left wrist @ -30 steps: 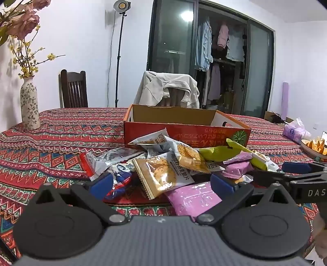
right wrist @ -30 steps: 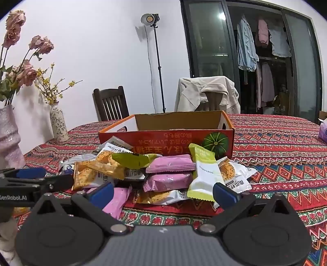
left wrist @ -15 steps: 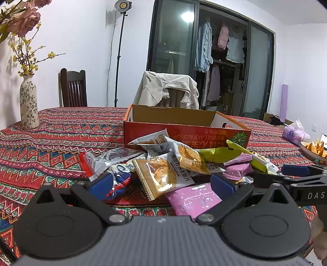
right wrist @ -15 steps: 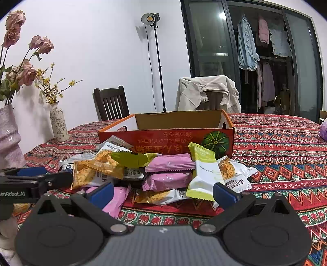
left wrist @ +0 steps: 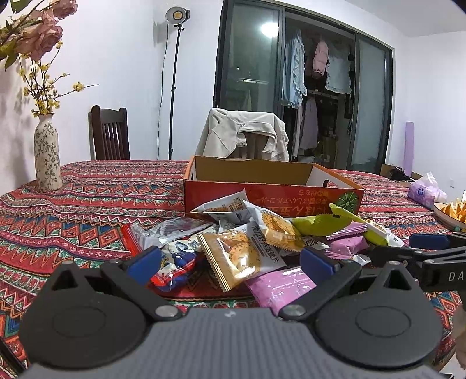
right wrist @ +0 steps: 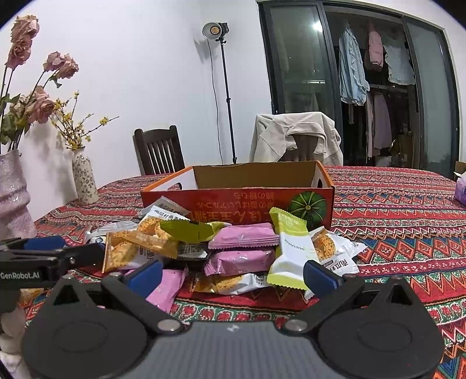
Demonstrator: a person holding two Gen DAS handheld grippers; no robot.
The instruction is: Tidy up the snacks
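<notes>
Snacks (left wrist: 233, 256) lie just beyond both parted grippers.

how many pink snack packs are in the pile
3 pink packs: one on top by the box, one just under it, and one at the near left edge. More may be buried under other wrappers.

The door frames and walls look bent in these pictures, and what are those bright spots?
Left wrist view: fisheye curves the door frame; a ceiling light glares in the glass; corners go dark. Right wrist view: the studio lamp shines and casts its shadow on the wall; the snack pile stays sharp.
</notes>
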